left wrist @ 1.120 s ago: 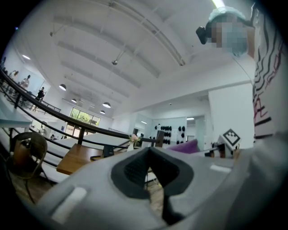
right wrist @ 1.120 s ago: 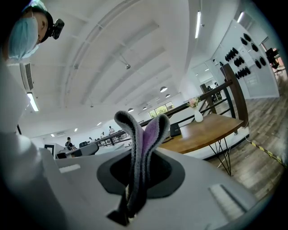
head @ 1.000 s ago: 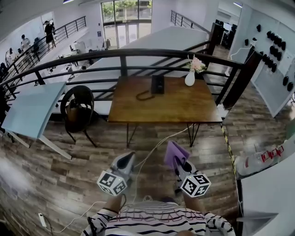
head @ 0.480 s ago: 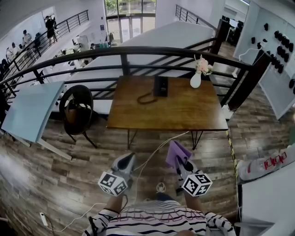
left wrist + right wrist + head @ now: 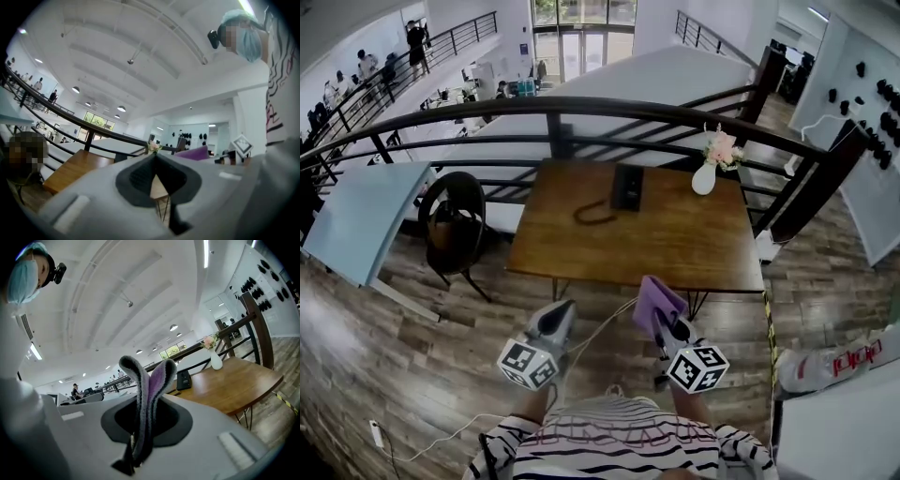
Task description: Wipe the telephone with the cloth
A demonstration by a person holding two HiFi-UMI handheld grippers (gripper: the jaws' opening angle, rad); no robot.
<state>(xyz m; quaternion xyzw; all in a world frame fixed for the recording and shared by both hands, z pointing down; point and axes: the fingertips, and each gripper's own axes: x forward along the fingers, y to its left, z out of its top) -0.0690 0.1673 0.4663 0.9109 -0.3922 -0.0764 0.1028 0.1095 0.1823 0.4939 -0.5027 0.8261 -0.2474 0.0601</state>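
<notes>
Head view: vs 1 s ago the surface (image 5: 675,239) sits bigger and lower in frame, with its near edge now just past both claws. The person has walked up to it. Phone (image 5: 626,186) hasn't moved: at far edge of surface, about mid. Cord (image 5: 592,212) is curled to its left, vase (image 5: 705,176) near far right corner. L claw (image 5: 562,310) and R claw (image 5: 660,322) are held as before, low in front of the body. Purple cloth (image 5: 653,298) sticks up out of R claw. So this is approach only, no wiping yet. Phone prob. needs another step or a lean across the surface to reach.

Left gripper view: L claw (image 5: 154,158) pressed together, nothing in it, which the head view can't settle. Surface (image 5: 70,169) and a bit of cloth (image 5: 194,153) show past it. Phone not clear here.

Right gripper view: R claw (image 5: 142,430) is pinching cloth (image 5: 151,390), which is folded and stands up between the pads. Phone (image 5: 183,379) shows side-on at far edge, well apart from cloth, w/ vase (image 5: 215,361) to its right.
</notes>
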